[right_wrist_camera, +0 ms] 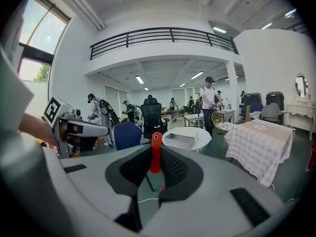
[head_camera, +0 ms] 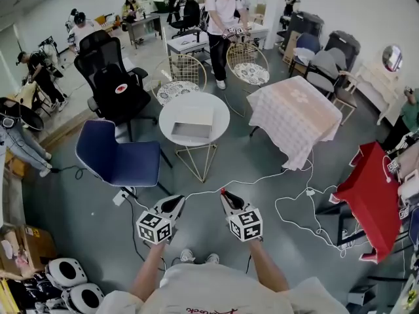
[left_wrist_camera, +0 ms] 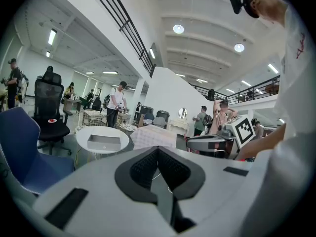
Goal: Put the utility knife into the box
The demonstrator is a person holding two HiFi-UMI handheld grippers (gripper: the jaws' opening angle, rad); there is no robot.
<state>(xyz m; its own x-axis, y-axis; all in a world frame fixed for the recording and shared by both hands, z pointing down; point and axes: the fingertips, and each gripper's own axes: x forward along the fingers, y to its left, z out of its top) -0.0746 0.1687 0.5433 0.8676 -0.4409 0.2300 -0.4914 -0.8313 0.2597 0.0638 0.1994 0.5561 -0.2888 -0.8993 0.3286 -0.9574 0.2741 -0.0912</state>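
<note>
Grey flooring spreads under you in a wide open hall, with a loose white cable (head_camera: 288, 201) lying across it. Ahead of you stands a round white worktop (head_camera: 196, 101) on thin gold legs, and a shallow grey open box (head_camera: 193, 124) sits on it. A blue padded chair (head_camera: 118, 156) stands just beside the worktop on your left, and a table under a pale checked cloth (head_camera: 294, 113) stands to the right.

You hold both tools low in front of you, well apart from the worktop. Your right claw (head_camera: 224, 193) pinches an orange-red utility knife (right_wrist_camera: 155, 157), which stands upright between the pads with its rounded end poking above them. Your left claw (left_wrist_camera: 158, 149) is pressed together with nothing between its pads.
</note>
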